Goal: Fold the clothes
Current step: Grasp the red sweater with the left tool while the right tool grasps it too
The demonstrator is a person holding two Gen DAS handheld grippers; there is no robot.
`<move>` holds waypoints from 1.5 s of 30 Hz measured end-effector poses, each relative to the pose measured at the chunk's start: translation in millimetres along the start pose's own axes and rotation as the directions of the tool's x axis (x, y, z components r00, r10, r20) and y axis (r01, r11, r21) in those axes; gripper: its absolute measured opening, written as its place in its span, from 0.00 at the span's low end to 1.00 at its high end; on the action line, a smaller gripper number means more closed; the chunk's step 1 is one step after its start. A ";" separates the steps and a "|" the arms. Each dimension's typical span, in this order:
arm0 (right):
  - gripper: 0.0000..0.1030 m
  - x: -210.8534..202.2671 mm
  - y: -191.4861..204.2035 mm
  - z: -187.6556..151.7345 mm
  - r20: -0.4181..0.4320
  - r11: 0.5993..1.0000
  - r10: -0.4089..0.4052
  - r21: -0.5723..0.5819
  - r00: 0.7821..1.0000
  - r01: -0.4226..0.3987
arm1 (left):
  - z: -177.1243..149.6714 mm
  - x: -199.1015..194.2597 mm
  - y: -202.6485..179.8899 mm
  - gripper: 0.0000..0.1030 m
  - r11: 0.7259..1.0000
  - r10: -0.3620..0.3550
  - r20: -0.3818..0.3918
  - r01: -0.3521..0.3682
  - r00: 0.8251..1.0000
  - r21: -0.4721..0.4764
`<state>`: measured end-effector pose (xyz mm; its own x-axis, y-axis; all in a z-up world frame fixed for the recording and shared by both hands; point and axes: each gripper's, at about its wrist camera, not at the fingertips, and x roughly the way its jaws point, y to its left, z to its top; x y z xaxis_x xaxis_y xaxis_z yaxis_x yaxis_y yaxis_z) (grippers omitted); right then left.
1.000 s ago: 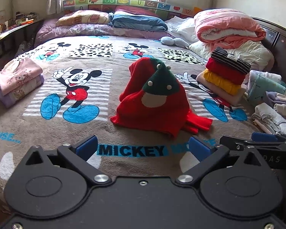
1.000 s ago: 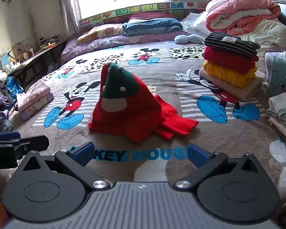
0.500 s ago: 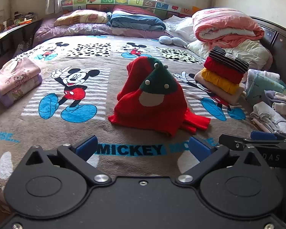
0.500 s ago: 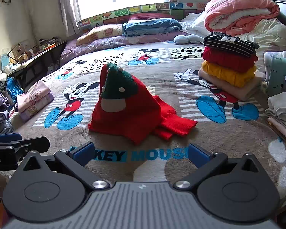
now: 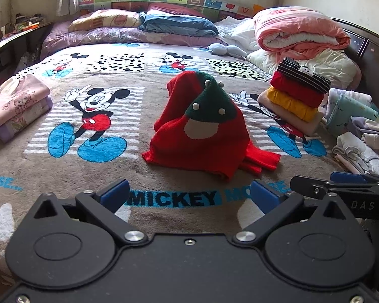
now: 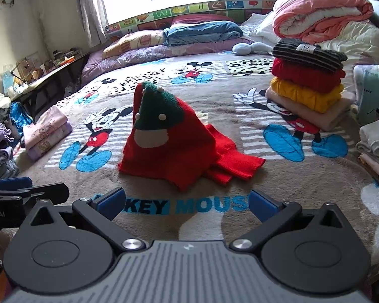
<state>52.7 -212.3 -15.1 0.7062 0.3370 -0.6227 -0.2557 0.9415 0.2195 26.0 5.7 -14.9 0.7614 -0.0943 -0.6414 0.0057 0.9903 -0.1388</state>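
**Red sweater heaped mid-bed, both grippers empty**

From my remote seat, the biggest thing in view is the bed (image 5: 63, 176), covered by a cartoon-mouse blanket, with bedding and pillows banked along the far side. On my right a neat stack of folded clothes (image 5: 297, 96) rises striped over red over yellow over cream; on the far left a smaller folded pile (image 5: 17, 103) in pink and lilac sits by the edge. Further right lie loose pale garments (image 5: 358, 136), rumpled rather than squared, which I judge are waiting for folding.

The piece in front of me is the red sweater (image 5: 202, 136), with a green tree on it, near the middle of the bed. It stands up in a peaked heap, a sleeve trailing toward my right, so it does not lie folded. I read the job as partway along: two stacks done, this sweater and the loose heap left.

My left gripper (image 5: 189, 197) hovers low over the near blanket edge, jaws spread wide and holding nothing. My right gripper (image 6: 185, 203) sits just beside it, likewise agape and empty, well short of the sweater.
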 end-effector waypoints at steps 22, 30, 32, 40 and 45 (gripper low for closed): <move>1.00 58.9 -33.8 47.5 0.020 0.987 0.162 -0.014 0.987 -0.162 | 64.0 81.2 61.1 1.00 0.977 -0.204 -0.042 0.200 0.978 -0.078; 1.00 104.0 -64.0 76.0 -0.019 0.979 0.202 0.015 0.979 -0.202 | 87.7 115.1 89.5 1.00 0.959 -0.248 -0.013 0.244 0.969 -0.144; 1.00 115.3 -75.1 83.4 -0.020 0.977 0.207 0.050 0.978 -0.206 | 95.4 125.5 99.7 0.99 0.944 -0.275 0.001 0.270 0.961 -0.187; 1.00 168.3 -107.1 104.3 -0.021 0.938 0.301 0.185 0.953 -0.292 | 122.0 176.0 128.4 0.96 0.898 -0.335 0.010 0.323 0.942 -0.299; 0.95 209.3 -116.2 119.7 -0.007 0.875 0.411 0.281 0.911 -0.393 | 136.7 207.8 141.1 0.95 0.840 -0.406 0.023 0.383 0.914 -0.385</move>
<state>309.2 -250.7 -80.9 0.5340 0.6945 -0.4822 -0.3157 0.6929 0.6482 273.7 139.8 -64.6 0.7081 -0.4856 -0.5127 0.0467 0.7566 -0.6522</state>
